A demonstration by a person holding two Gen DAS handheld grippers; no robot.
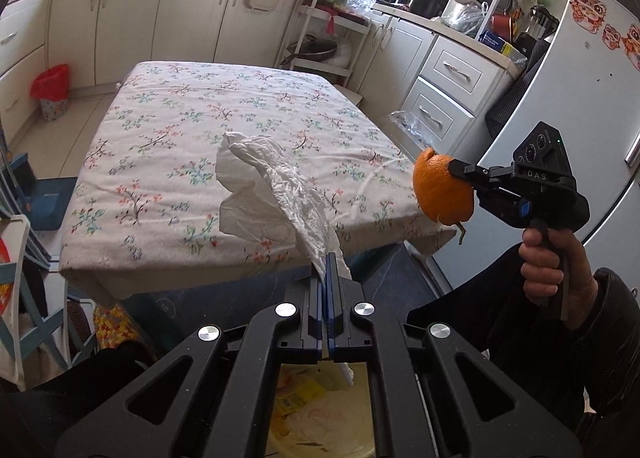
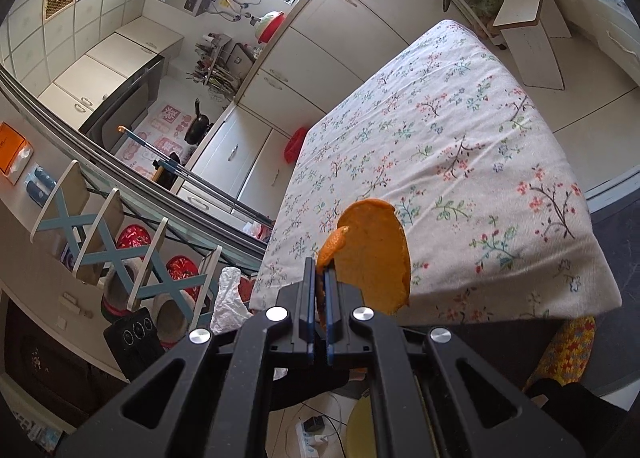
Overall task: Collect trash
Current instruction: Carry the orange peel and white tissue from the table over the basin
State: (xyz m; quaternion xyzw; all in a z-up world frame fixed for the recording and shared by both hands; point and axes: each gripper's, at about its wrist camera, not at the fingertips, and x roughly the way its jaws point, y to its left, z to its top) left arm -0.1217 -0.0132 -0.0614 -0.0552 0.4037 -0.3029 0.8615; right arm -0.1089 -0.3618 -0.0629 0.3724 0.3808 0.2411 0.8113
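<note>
**A:** What is each hand carrying?

**B:** The left gripper has its fingers pressed together on a corner of a crumpled white paper tissue, which stands up in the air in front of the flower-printed tabletop. The right gripper has its fingers nearly together on the edge of a curved orange fruit peel, held just off the near edge of the same cloth.

**A:** How will they behave?

**B:** Both look very light. The tissue is limp and will flop and could tear; a pinch on a bunched fold is safest. The peel is stiffer, cupped and likely a bit slick, so its thin rim is the place to grip, as now.

**A:** Anything in the way?

**B:** Below the left gripper sits a pale yellow bin with wrappers inside, probably the drop point. The gripper's own body covers much of its mouth. The white fridge stands close on the right, and folding chairs crowd the left.
</note>
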